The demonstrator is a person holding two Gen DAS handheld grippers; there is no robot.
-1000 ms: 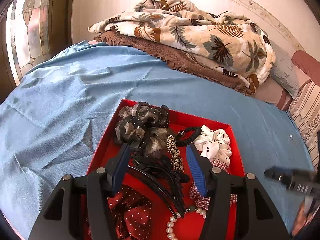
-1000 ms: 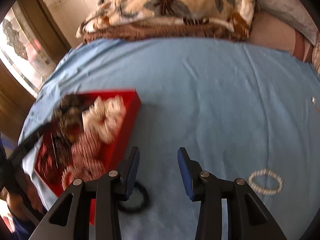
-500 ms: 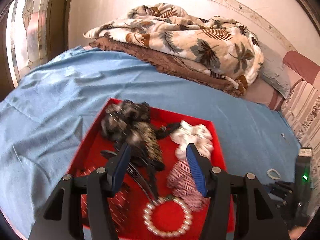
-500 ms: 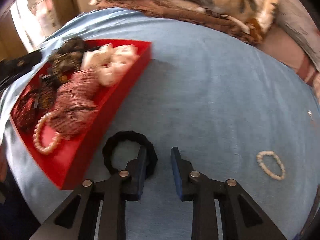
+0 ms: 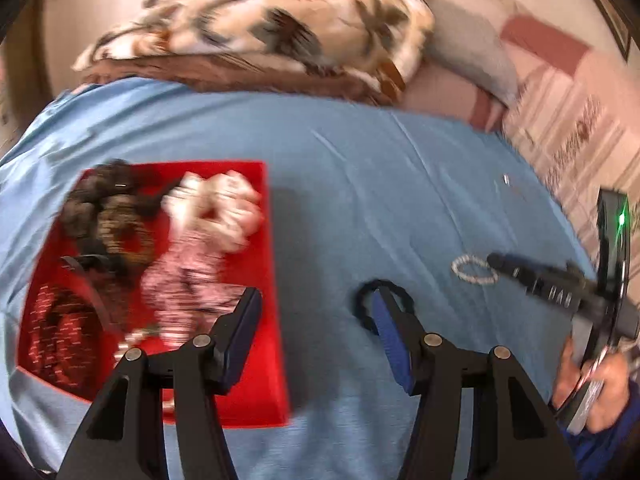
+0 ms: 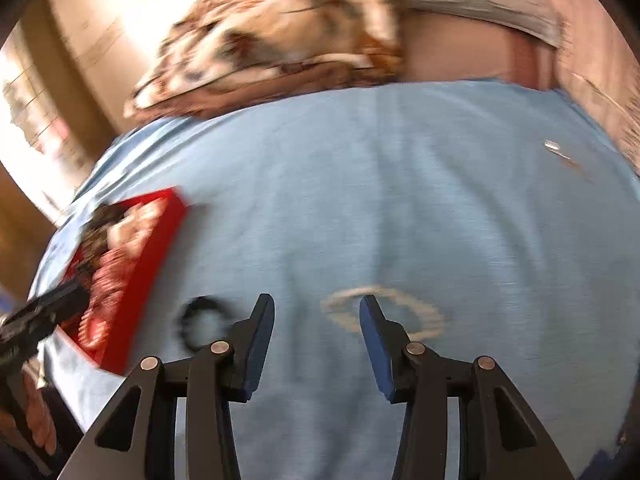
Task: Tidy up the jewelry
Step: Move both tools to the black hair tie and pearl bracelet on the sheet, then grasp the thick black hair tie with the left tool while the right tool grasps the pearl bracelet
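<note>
A: Checking tools: state?
B: Left tool (image 5: 316, 312) stands apart, empty, over the red tray (image 5: 272, 360) edge. Right tool (image 6: 316, 316) is opening, nothing clamped.
A: Jewelry location?
B: Pearl bracelet (image 6: 428, 316) and black hair tie (image 6: 192, 320) lie on the blue bedsheet (image 6: 400, 200).

Left gripper (image 5: 316, 320): black angular frame, silver round screws, dark blue finger pads (image 5: 390, 328). Right gripper (image 6: 316, 322): same black frame, silver screws, blue pads (image 6: 376, 336); green light glows on its body. Dark blue sleeve (image 5: 612, 438) just behind it.
</note>
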